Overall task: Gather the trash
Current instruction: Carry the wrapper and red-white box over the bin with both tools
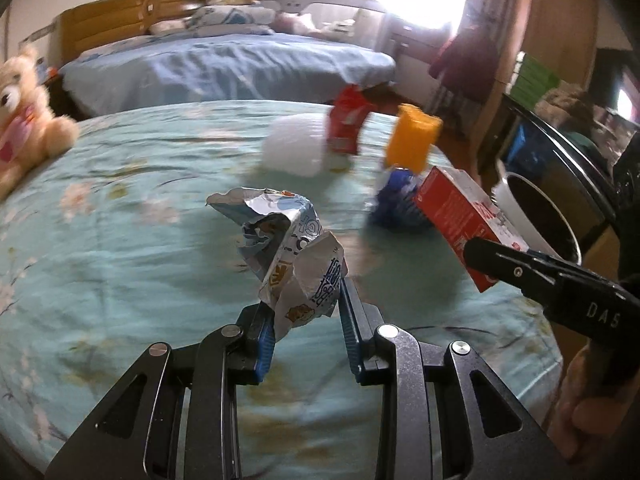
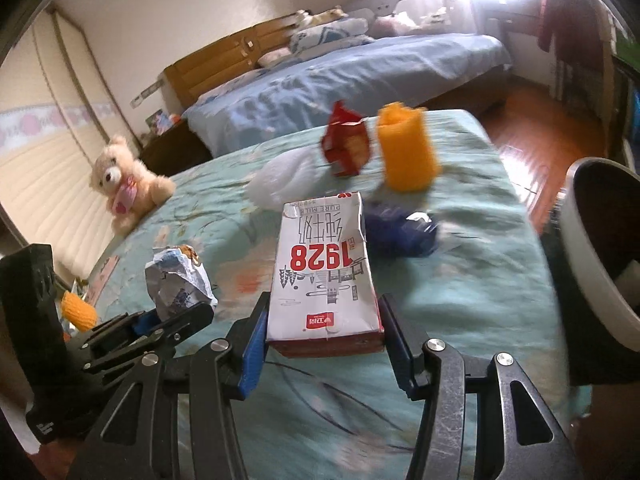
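My left gripper (image 1: 306,322) clamps a crumpled wrapper (image 1: 294,248), my right gripper (image 2: 324,344) a milk carton (image 2: 324,268), both lifted over the bed (image 1: 120,208). The bin (image 2: 600,248) waits rightward; red packet (image 2: 346,144), orange roll (image 2: 406,152) and blue bag (image 2: 400,232) remain.

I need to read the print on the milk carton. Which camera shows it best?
The right wrist view: the milk carton fills the centre, printed face toward the camera, clamped in the right gripper. The left wrist view shows only its red side at the right edge.
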